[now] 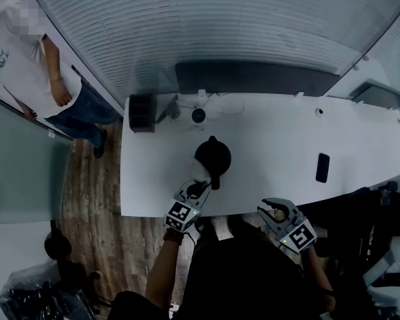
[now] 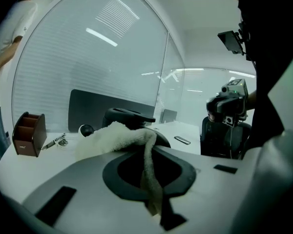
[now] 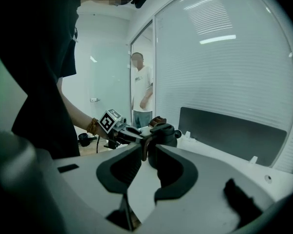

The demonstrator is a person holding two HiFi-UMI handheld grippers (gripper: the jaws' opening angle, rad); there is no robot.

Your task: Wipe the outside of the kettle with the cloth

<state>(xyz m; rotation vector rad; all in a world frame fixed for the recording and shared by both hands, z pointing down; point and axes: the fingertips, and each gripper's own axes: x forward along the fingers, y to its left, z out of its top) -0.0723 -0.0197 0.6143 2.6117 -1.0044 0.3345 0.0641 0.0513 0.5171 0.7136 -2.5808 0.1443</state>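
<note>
Operator's dark clothing (image 1: 253,285) is filling the near foreground, with both forearms reaching out from it toward the white table (image 1: 273,152). Containers: black kettle (image 1: 212,155), lid on, is standing upright close to the table's near edge, left of centre; its contents are not showing. Brown desk holder (image 1: 141,113) is sitting at the far left corner; whatever is in it cannot be made out. Cloth (image 1: 200,173), pale and fluffy, is resting at the kettle's near side, touching it as far as the head view shows. One strip of it is running back between the jaws of the left gripper (image 1: 201,185), which are pinching it nearly together. Left forearm (image 1: 161,265) is extending that gripper over the near edge, pointing far and slightly downward at the kettle. Right gripper (image 1: 268,209) is hovering to the right, off the table's near edge and well apart from the kettle, angled far-left and a little down. Its jaws are standing slightly apart with nothing between them. Dark phone (image 1: 323,167) is lying flat toward the table's right. Second person (image 1: 27,65) is standing beyond the far left corner.
</note>
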